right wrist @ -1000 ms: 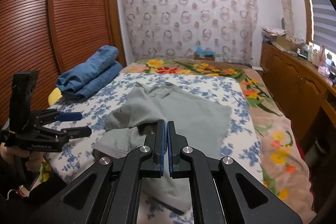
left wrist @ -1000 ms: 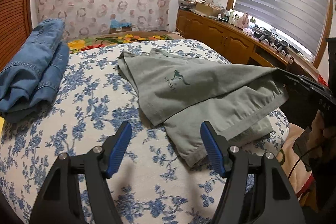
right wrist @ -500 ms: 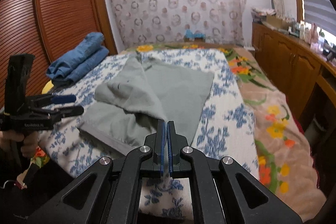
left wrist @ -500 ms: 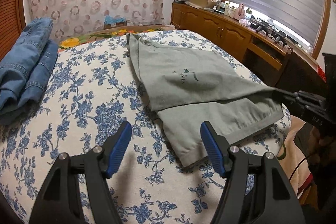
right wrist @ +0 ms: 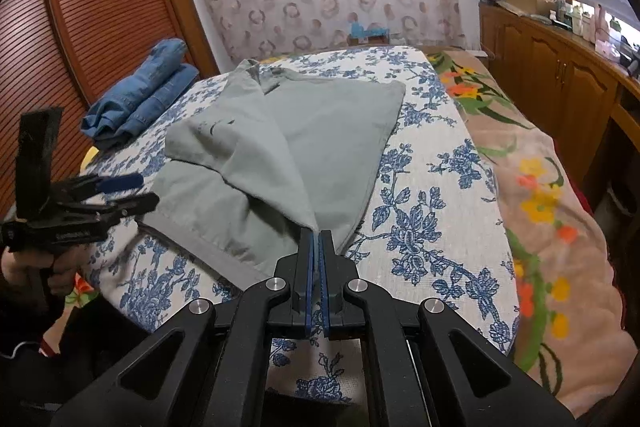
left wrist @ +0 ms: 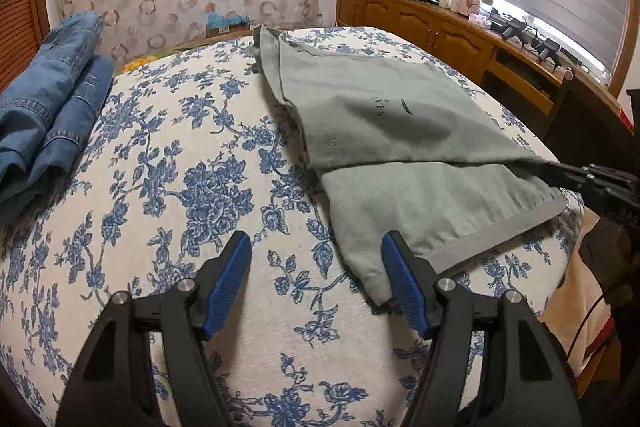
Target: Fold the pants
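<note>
The grey-green pants (right wrist: 304, 131) lie on the floral bedspread (left wrist: 208, 187), one leg partly folded over. The right gripper (right wrist: 319, 239) is clamped on a fabric corner; the left gripper (left wrist: 316, 267) hovers with jaws apart, empty. Further folds remain, I'd say.
</note>
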A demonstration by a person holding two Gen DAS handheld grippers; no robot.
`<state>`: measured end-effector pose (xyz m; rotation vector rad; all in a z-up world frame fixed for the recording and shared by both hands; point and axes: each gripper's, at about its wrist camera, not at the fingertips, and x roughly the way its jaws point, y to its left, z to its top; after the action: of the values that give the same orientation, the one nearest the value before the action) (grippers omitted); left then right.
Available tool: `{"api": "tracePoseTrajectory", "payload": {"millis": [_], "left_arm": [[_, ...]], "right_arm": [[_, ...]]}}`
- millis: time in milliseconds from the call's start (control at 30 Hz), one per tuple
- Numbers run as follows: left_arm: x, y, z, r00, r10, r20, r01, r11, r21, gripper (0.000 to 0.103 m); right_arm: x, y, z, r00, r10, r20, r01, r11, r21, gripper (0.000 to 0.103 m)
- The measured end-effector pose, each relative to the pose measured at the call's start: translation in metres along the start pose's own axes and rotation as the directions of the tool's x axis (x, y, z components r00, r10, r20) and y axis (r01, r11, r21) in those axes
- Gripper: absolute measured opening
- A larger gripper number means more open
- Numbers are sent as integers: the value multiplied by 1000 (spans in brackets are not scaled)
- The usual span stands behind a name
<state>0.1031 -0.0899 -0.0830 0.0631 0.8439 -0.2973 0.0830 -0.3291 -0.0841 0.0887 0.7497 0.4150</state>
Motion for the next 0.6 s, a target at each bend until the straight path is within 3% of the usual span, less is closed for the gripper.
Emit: {"api": "tracePoseTrajectory", "payload": {"millis": [200, 433, 600], "left_arm": [[-4, 5, -3, 1000, 2, 5, -2, 1000, -18, 68], [-17, 13, -1, 999, 1, 43, 0, 999, -35, 68], [-33, 24, 4, 996, 21, 82, -17, 999, -50, 68]], "right_arm": [[-16, 2, 7, 999, -25, 42, 25, 1000, -5, 10], [-9, 8, 22, 997, -58, 52, 61, 997, -44, 29], [4, 26, 38, 998, -31, 54, 36, 993, -108, 37]]}}
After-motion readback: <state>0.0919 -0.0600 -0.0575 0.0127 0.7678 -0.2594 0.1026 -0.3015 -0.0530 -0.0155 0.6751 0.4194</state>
